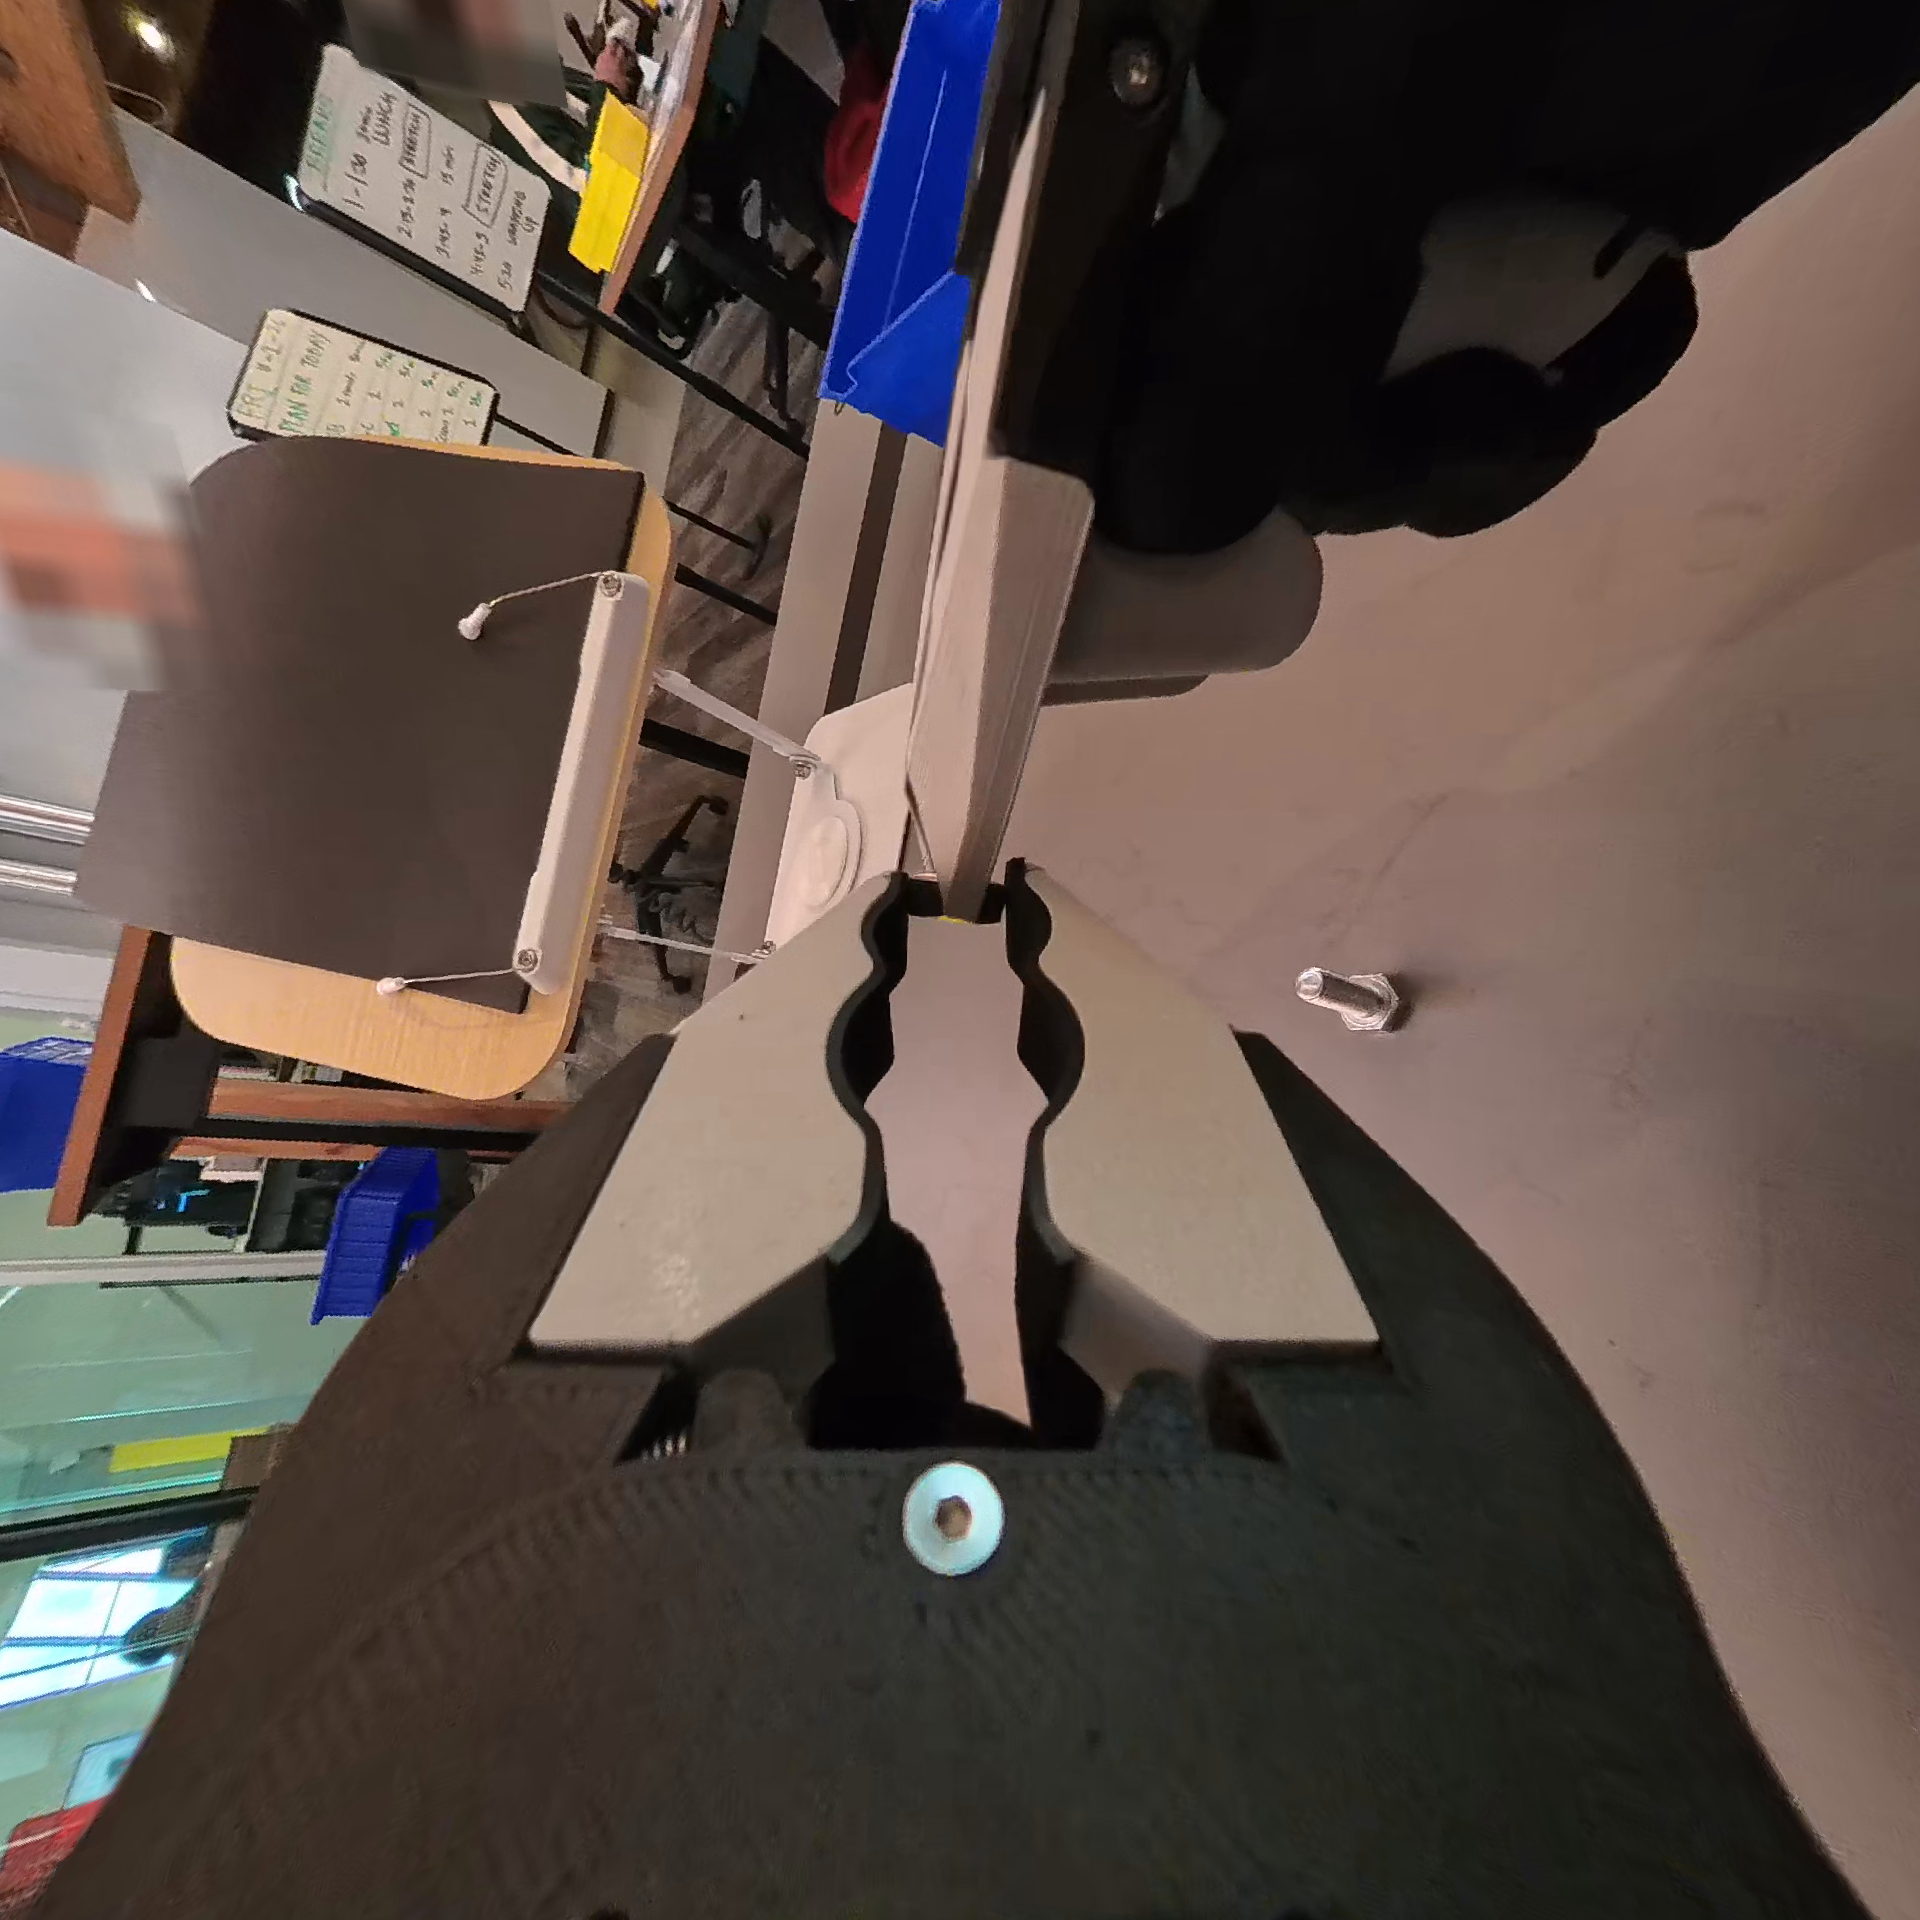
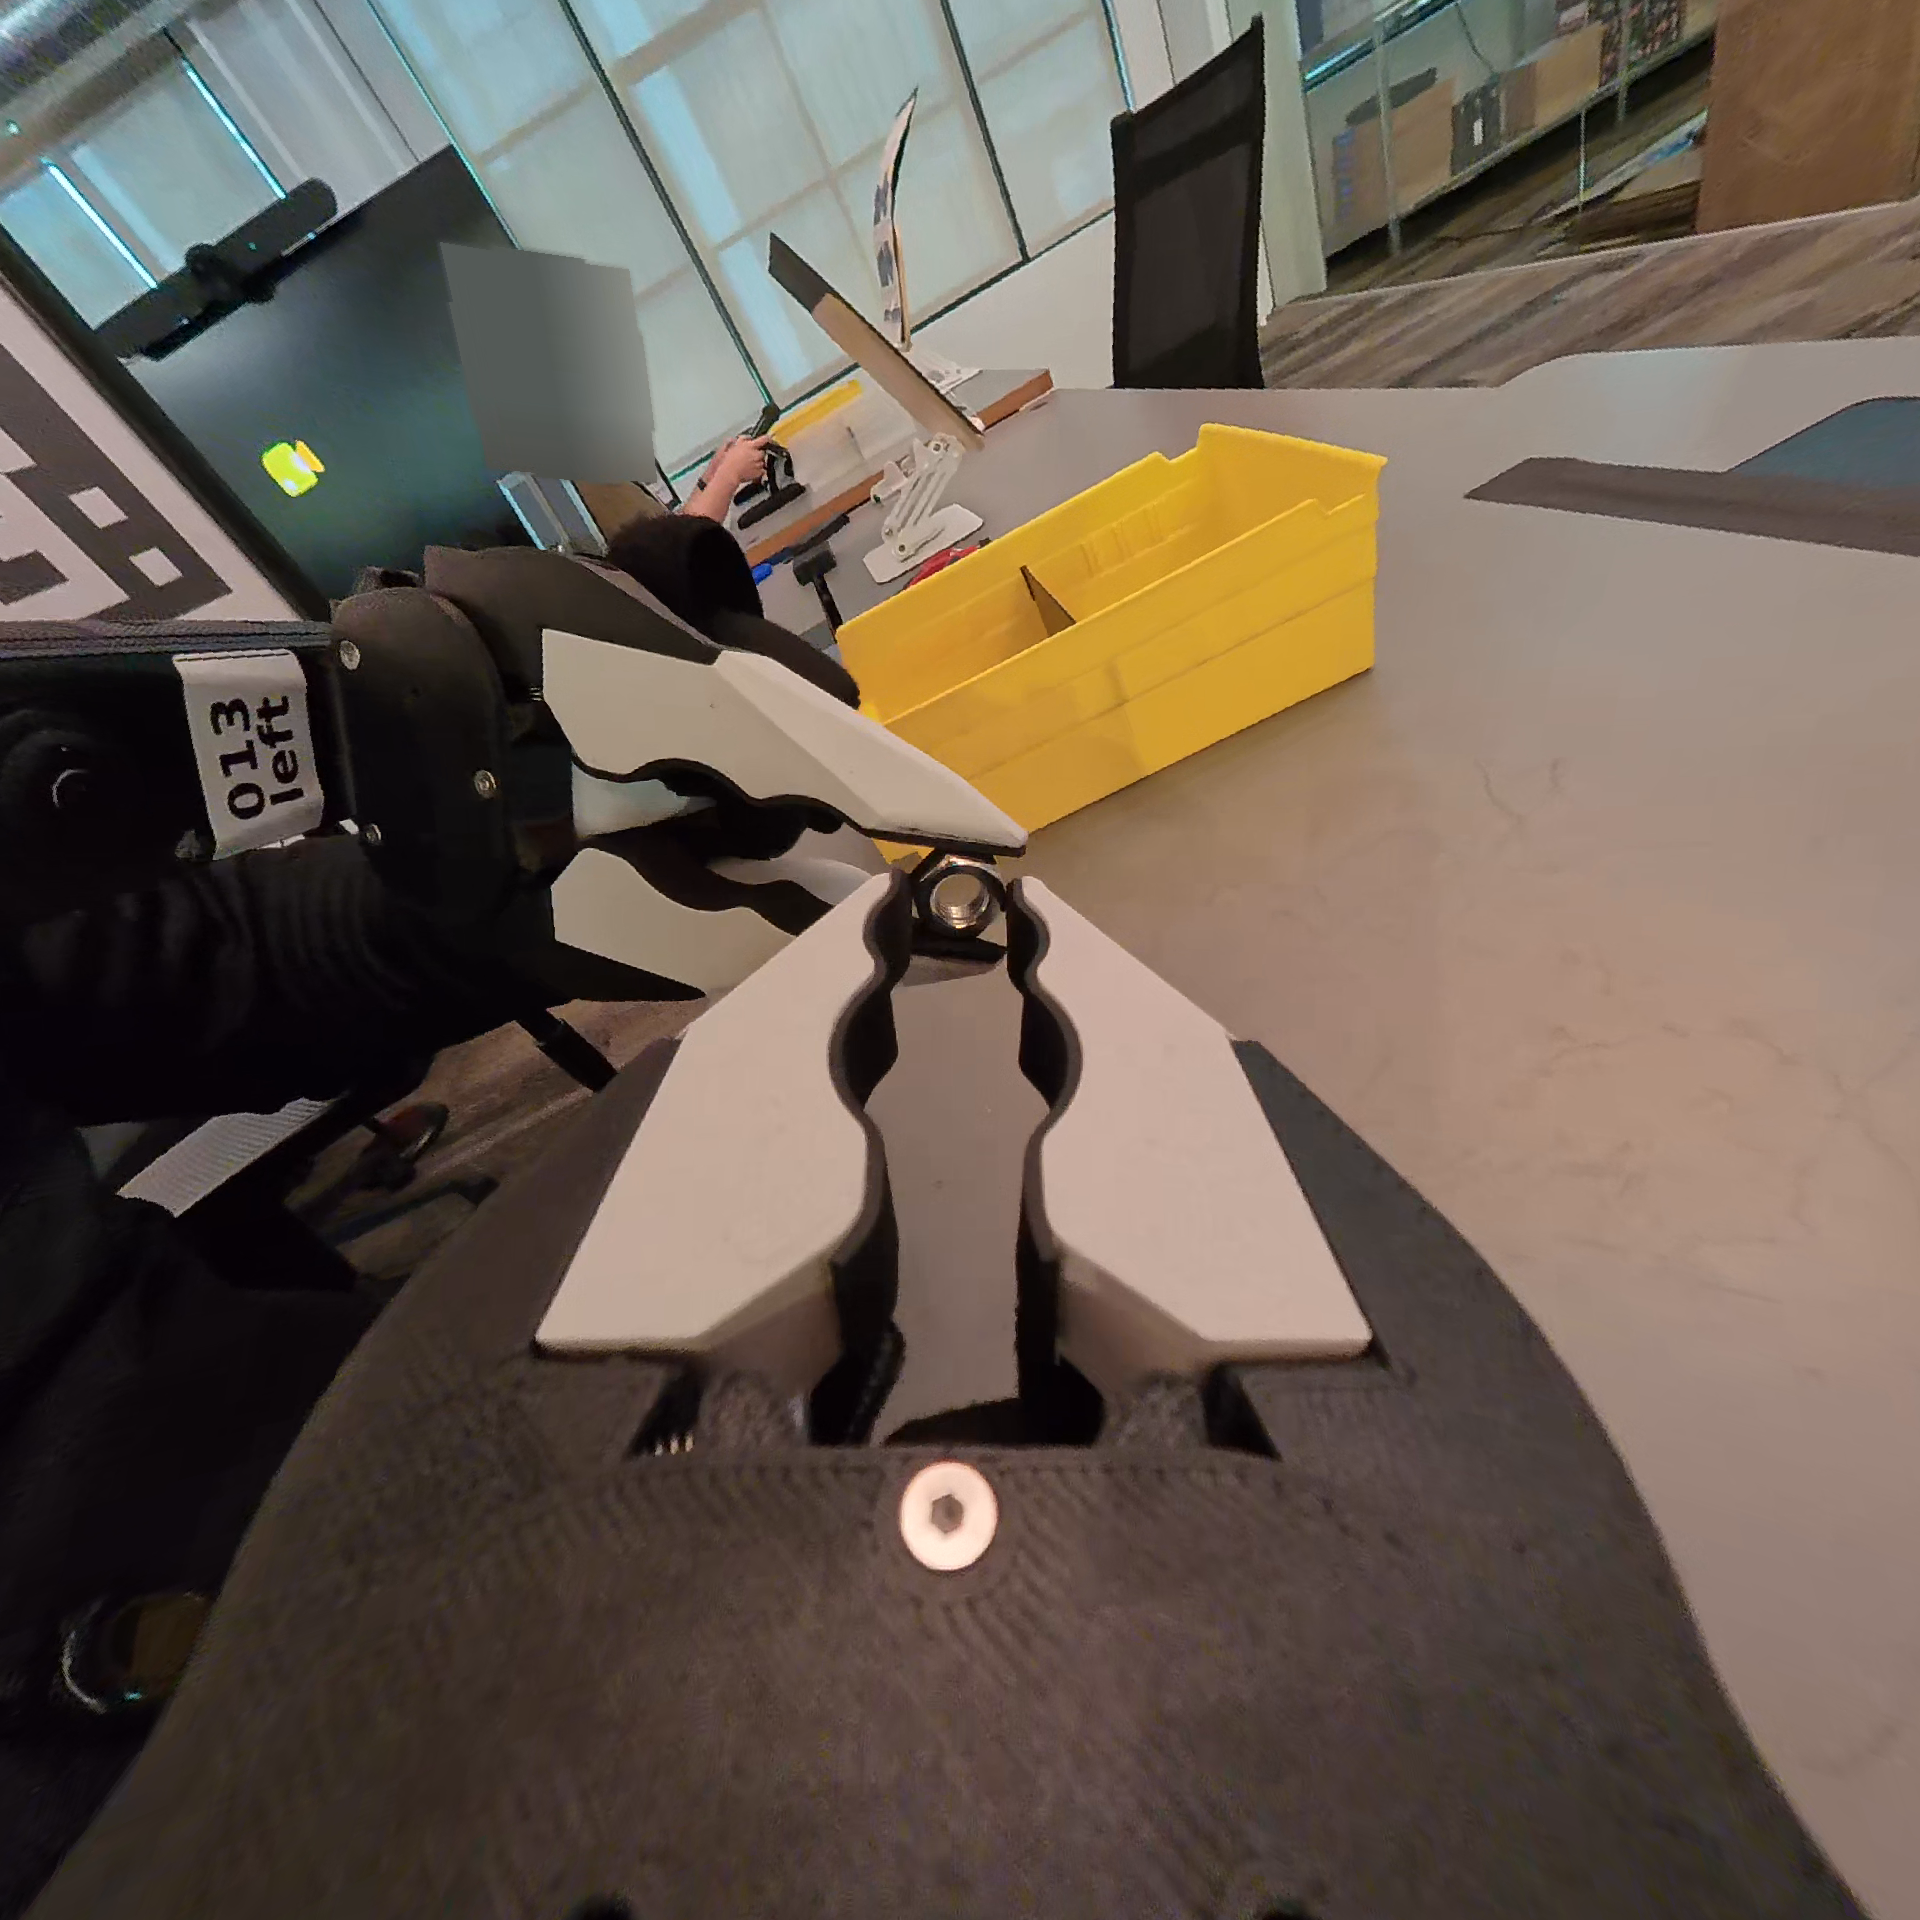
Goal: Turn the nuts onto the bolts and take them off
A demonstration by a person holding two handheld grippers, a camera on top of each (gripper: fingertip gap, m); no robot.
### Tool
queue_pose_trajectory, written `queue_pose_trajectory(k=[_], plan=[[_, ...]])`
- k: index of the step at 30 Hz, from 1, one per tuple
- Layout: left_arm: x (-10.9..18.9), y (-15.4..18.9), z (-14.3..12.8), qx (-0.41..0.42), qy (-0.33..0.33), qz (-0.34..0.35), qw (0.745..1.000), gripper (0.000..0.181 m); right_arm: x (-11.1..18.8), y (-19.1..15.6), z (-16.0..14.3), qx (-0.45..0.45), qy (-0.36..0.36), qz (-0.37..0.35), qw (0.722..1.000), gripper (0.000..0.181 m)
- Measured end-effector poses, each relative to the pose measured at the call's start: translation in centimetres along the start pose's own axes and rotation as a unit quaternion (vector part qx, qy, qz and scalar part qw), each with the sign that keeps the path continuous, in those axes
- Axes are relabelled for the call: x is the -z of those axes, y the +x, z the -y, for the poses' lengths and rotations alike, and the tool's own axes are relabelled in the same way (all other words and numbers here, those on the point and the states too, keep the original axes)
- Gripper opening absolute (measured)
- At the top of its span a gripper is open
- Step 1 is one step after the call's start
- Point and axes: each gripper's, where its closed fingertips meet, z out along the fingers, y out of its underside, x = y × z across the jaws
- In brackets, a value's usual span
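Observation:
My right gripper [image 2: 958, 906] is shut on a silver hex nut [image 2: 956, 902], held at its fingertips above the table edge. My left gripper [image 1: 958, 896] comes in from the left, turned on its side. Its upper finger [image 2: 810, 748] rests on top of the nut and its lower finger [image 2: 665, 914] reaches under it, so both grippers pinch the nut. In the left wrist view one finger [image 1: 997, 644] of the right gripper hides the nut. A silver bolt [image 1: 1351, 1003] stands on its hex end on the grey table [image 1: 1558, 1195], to the right of the left gripper.
A yellow divided bin [image 2: 1122, 665] sits on the table behind the grippers. A blue bin [image 1: 904, 208] and a white stand base [image 1: 831, 821] are at the table's far edge. A black chair [image 2: 1184, 208] and a person at another desk are farther off. Only a small space, under 4 cm, lies between the two pairs of fingers. Between my left fingertips and the silver bolt [image 1: 1351, 1003] there is roughly 12 cm.

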Motion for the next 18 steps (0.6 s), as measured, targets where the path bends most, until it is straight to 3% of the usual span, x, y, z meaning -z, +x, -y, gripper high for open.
queue_pose_trajectory(k=[13,16,18], plan=[[-0.2,0.2,0.2,0.053,0.019,-0.028,0.998,0.018,0.1,0.1,-0.1,0.029,-0.011,-0.007,0.999,0.015],[-0.5,0.3,-1.1,0.084,-0.004,-0.028,0.996,0.040,0.9,1.4,0.1,0.023,-0.002,-0.026,0.999,0.016],[-0.8,1.8,-2.1,0.137,-0.010,-0.061,0.989,0.041,1.5,2.5,0.1,0.020,0.003,-0.041,0.999,0.016]])
